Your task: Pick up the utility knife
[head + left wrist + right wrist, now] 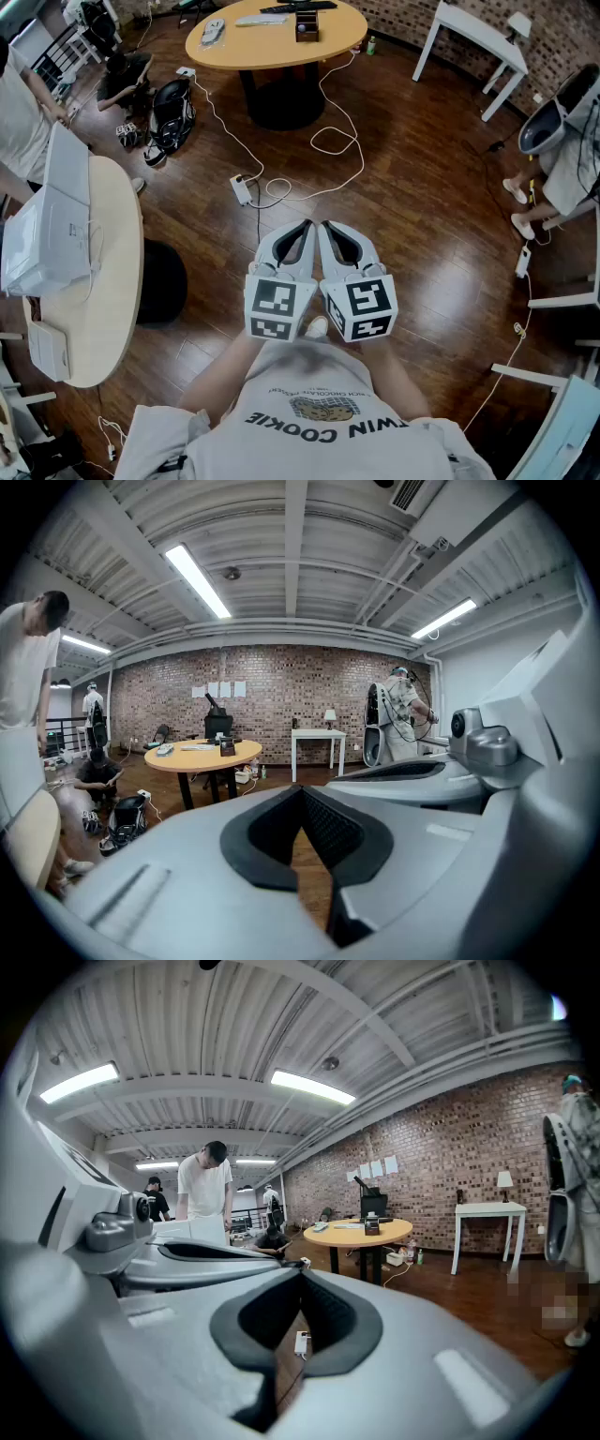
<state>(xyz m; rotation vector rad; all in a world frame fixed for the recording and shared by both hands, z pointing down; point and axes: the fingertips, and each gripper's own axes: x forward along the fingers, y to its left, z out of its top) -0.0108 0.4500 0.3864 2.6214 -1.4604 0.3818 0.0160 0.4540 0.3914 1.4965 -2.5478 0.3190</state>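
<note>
I cannot make out a utility knife in any view. Both grippers are held side by side, close in front of the person's chest and above the wooden floor. The left gripper [307, 226] [302, 797] is shut, its dark pads meeting at the tip with nothing between them. The right gripper [324, 226] [301, 1276] is likewise shut and empty. Both point towards a round orange table [272, 49] [202, 757] [361, 1233] a few steps ahead. It carries a small dark box [307, 25], a grey object [214, 31] and some flat items [261, 19].
A power strip [242, 190] and looping white cables [333, 141] lie on the floor ahead. A cream round table [108, 281] with a white box [47, 234] stands at the left. Bags [172, 112] sit beyond it. A white table [478, 42] and a person [562, 159] are at the right.
</note>
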